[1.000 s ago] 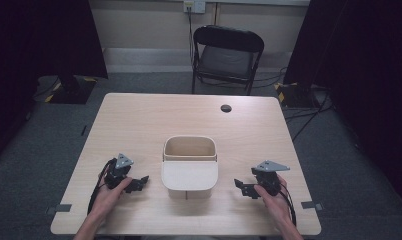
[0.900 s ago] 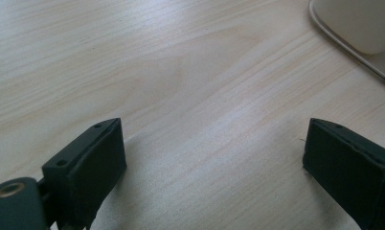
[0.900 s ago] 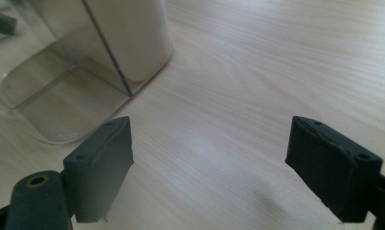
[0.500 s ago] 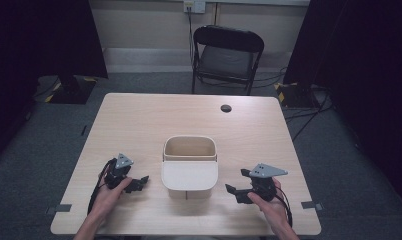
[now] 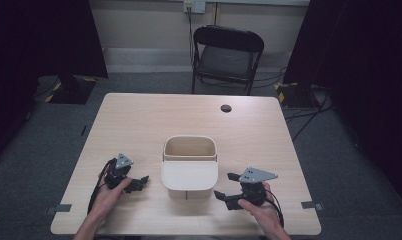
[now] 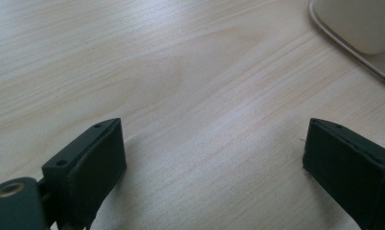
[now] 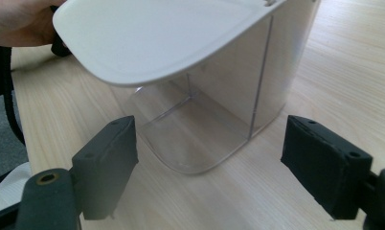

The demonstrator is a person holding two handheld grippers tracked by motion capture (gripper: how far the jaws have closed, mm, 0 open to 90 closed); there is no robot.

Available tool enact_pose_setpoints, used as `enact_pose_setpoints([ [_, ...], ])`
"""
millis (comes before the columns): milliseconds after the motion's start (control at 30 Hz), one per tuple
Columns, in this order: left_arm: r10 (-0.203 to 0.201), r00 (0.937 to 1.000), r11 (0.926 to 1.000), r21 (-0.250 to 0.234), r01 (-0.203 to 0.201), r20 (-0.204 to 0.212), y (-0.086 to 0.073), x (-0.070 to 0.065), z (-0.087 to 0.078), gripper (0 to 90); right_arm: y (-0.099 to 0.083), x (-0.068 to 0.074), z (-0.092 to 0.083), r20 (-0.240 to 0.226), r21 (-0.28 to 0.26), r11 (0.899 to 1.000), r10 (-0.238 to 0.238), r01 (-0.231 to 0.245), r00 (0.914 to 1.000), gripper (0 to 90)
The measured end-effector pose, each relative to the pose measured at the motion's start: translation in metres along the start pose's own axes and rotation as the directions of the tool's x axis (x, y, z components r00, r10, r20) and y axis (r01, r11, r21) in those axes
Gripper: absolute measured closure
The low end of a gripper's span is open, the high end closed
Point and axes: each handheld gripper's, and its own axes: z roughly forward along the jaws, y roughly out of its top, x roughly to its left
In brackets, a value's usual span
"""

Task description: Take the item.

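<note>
We are holding the left gripper [image 5: 137,184] and the right gripper [image 5: 228,189], jaws apart and empty, beside the lidded bin [image 5: 189,167] at the table [image 5: 139,120] centre, probably preparing to grasp it.

I sit at a pale wooden table [image 5: 139,125] on a grey carpeted floor [image 5: 34,145]. A small black round thing [image 5: 226,108] lies on the far part of the table, right of the middle. Beyond the far edge a black folding chair [image 5: 228,55] faces me, with a wall socket [image 5: 194,6] above it. Dark curtains hang at far left [image 5: 39,40] and right [image 5: 369,60]. Cables [image 5: 309,116] trail over the floor at the right.
</note>
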Motion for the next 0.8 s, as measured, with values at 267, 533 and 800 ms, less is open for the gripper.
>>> enact_pose_setpoints([
  [267, 0.0, 1.0, 1.0, 0.0, 0.0, -0.001, 0.0, 0.0, 0.0, 6.8, 0.003, 0.005, 0.006, -0.011, -0.009, 1.0, -0.018, 0.018, 0.9998, 20.2],
  [533, 0.0, 1.0, 1.0, 0.0, 0.0, 0.0, 0.0, 0.0, 0.0, 6.8, 0.006, 0.01, 0.013, -0.023, -0.016, 0.999, -0.031, 0.031, 0.9992, 22.9],
  [800, 0.0, 1.0, 1.0, 0.0, 0.0, 0.0, 0.0, 0.0, 0.0, 6.8, 0.009, 0.012, 0.016, -0.033, -0.02, 1.0, -0.016, 0.016, 0.9993, 26.2],
])
